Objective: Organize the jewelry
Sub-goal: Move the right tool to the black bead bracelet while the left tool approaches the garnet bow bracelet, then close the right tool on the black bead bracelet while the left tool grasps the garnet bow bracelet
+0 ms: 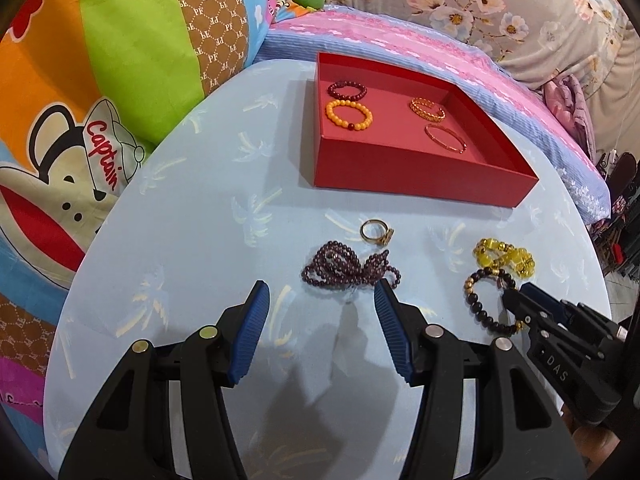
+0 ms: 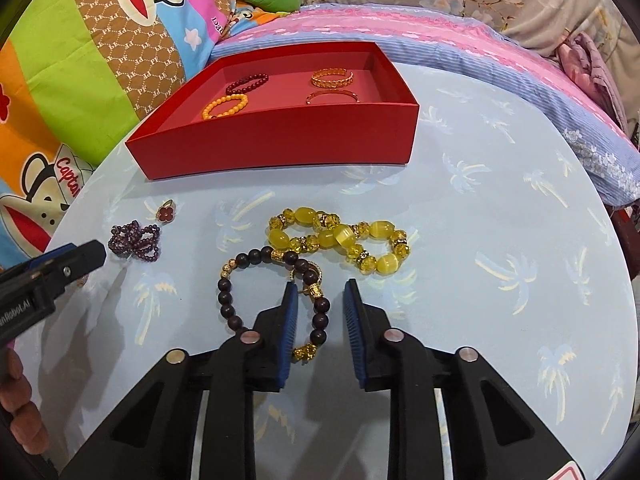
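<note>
- My right gripper (image 2: 320, 292) sits low over the dark bead bracelet (image 2: 276, 300), jaws narrowed but not closed, one side of the loop running between the pads; I judge nothing is gripped yet
- My left gripper (image 1: 322, 292) is spread wide and holds nothing, its tips just short of the purple bead strand (image 1: 350, 270)
- The dark bracelet lies flat on the blue table (image 2: 500, 200), its top edge touching the yellow bead bracelet (image 2: 340, 238); the ring (image 1: 377, 232) is just beyond the purple strand
- The red box (image 2: 280, 140) at the back already holds four bracelets, with bare floor towards its front
- I expect the dark bracelet to be light and limp, strung on elastic, so it will sag once lifted
- Round beads look slippery; I would pinch across a single bead near the gold spacers (image 2: 304, 352) and close gently
- Lifting straight up should keep it from dragging the yellow one along
</note>
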Demonstrator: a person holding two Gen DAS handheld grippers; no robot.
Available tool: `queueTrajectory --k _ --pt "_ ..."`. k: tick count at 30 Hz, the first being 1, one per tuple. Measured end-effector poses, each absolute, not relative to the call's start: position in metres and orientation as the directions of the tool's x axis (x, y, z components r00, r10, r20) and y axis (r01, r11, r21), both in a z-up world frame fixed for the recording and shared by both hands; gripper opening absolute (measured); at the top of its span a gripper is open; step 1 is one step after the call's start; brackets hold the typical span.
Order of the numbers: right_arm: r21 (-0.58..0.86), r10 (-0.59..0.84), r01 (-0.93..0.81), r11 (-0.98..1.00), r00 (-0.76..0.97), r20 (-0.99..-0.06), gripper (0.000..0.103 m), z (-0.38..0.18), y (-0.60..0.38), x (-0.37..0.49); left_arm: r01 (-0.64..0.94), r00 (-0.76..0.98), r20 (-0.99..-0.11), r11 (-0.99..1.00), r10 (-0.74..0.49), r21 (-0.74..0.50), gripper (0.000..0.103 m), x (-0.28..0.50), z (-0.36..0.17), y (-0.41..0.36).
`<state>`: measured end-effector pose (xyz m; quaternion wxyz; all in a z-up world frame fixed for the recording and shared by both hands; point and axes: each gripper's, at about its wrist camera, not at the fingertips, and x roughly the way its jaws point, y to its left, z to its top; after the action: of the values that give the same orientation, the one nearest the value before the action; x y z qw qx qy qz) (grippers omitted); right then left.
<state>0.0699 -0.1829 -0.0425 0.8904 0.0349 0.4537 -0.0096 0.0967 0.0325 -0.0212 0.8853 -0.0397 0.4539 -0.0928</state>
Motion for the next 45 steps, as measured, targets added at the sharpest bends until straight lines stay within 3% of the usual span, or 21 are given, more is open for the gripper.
queueTrajectory --k 6,18,26,33,45 --pt "0.065 0.026 0.047 0.997 0.586 -0.810 0.010 -0.043 -0.184 0.068 0.123 0.567 -0.800 0.980 -0.199 -0.157 0.052 0.111 -0.023 0.027" --pt "0.072 0.032 0.045 0.996 0.584 -0.811 0.009 -0.043 -0.183 0.066 0.124 0.523 -0.821 0.973 -0.230 -0.194 0.051 0.134 -0.039 0.016" --pt "0.132 0.081 0.051 0.990 0.565 -0.821 0.013 -0.042 -0.186 0.062 0.174 0.542 -0.815 0.976 -0.203 -0.127 0.031 0.115 -0.040 0.008" --pt "0.129 0.081 0.046 0.991 0.565 -0.821 0.014 -0.042 -0.183 0.061 0.187 0.554 -0.809 0.976 -0.197 -0.110 0.027 0.106 -0.041 0.006" --pt "0.141 0.083 0.057 0.988 0.575 -0.814 0.008 -0.038 -0.191 0.054 0.209 0.531 -0.812 0.966 -0.244 -0.154 0.010 0.095 -0.034 0.004"
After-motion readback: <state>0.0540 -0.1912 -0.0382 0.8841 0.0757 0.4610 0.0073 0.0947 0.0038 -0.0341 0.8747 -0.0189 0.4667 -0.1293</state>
